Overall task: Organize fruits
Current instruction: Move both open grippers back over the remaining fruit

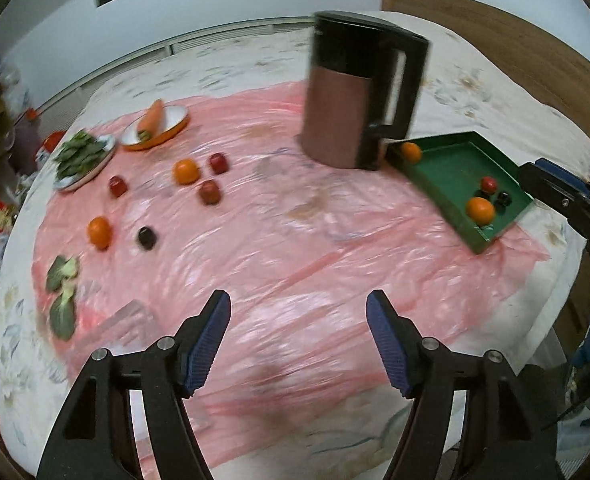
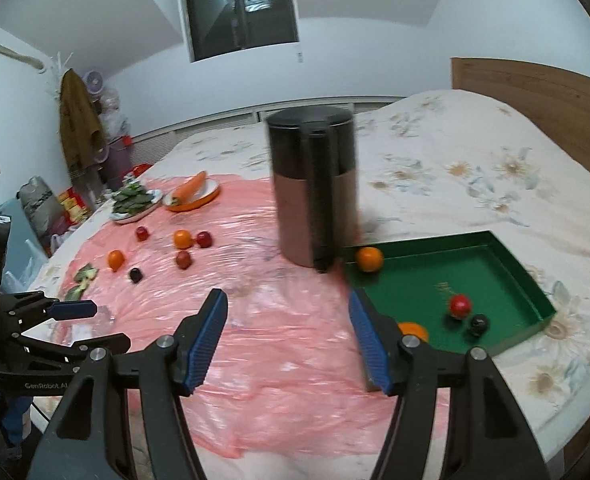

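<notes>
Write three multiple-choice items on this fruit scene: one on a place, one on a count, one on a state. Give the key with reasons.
1. Where does the carrot lie?
A. In the green tray
B. On the orange-rimmed plate
C. On the bare plastic sheet

2. How many oranges are in the green tray?
A. One
B. Two
C. Four

3. How does the left tool stand?
A. Open, holding nothing
B. Shut on an orange
C. Shut on the kettle

Key: 1 B, the carrot rests across the orange-rimmed plate beside the plate of greens. 2 B, one orange sits in the corner by the kettle and another orange at the near edge. 3 A, its fingers stand wide apart over the pink sheet.
</notes>
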